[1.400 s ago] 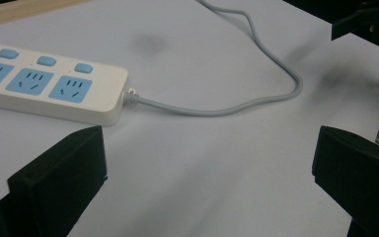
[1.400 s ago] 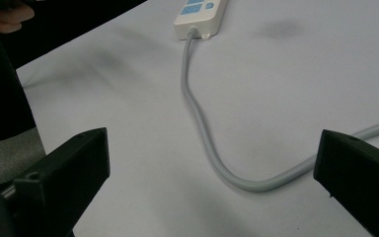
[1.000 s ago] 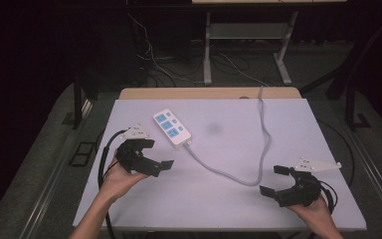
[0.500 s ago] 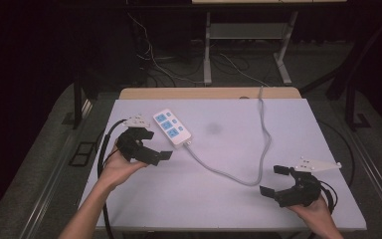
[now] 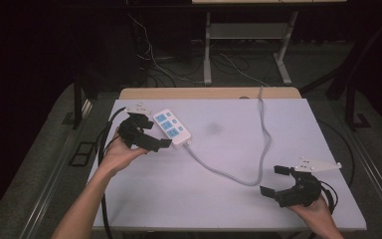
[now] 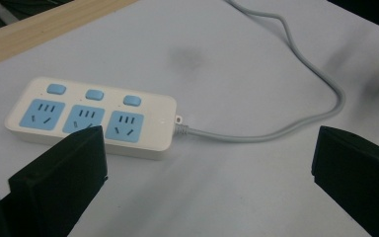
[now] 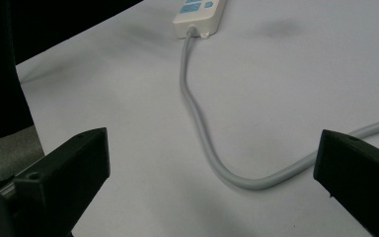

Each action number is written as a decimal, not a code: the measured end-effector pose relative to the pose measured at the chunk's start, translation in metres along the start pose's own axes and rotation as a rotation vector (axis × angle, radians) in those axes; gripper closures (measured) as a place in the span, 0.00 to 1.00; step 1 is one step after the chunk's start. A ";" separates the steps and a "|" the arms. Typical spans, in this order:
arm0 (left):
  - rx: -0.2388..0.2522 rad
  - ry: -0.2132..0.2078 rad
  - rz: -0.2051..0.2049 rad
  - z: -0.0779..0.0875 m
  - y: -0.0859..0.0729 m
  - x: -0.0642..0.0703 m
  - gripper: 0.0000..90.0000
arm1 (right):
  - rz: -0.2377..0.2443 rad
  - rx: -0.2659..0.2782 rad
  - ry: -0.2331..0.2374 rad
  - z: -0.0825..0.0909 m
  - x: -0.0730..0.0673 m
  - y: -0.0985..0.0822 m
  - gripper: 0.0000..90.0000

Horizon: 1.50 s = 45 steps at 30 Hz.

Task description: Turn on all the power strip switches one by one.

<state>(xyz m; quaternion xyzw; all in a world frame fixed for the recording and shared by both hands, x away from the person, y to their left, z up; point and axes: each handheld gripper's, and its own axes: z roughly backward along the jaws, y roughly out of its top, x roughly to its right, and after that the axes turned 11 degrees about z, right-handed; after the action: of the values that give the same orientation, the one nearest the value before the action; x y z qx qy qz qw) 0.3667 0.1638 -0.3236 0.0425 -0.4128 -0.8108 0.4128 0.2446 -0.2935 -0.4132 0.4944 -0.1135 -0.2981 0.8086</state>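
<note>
White power strip (image 5: 171,126) lies just beside the wide-jawed left gripper (image 5: 155,135).

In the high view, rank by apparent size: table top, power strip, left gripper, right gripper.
1. Table top, by far largest.
2. Left gripper and right gripper look alike; the right sits nearer the camera, so unranked.
3. Power strip, slightly smaller.

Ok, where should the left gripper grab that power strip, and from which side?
Probably across the short width of the power strip, coming down from above with the left gripper. It lies flat, and its long sides look free. The cable leaves the end nearest the table's middle, so grip mid-body, away from it.
</note>
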 end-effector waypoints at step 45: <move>-0.058 0.045 -0.037 -0.057 0.059 -0.021 0.60 | -0.001 0.000 -0.001 0.002 0.002 -0.001 0.01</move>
<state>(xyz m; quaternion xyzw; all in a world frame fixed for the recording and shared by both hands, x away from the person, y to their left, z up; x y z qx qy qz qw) 0.4410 0.1235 -0.3248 0.0563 -0.3791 -0.8287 0.4078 0.2452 -0.2963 -0.4133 0.4945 -0.1136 -0.2988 0.8083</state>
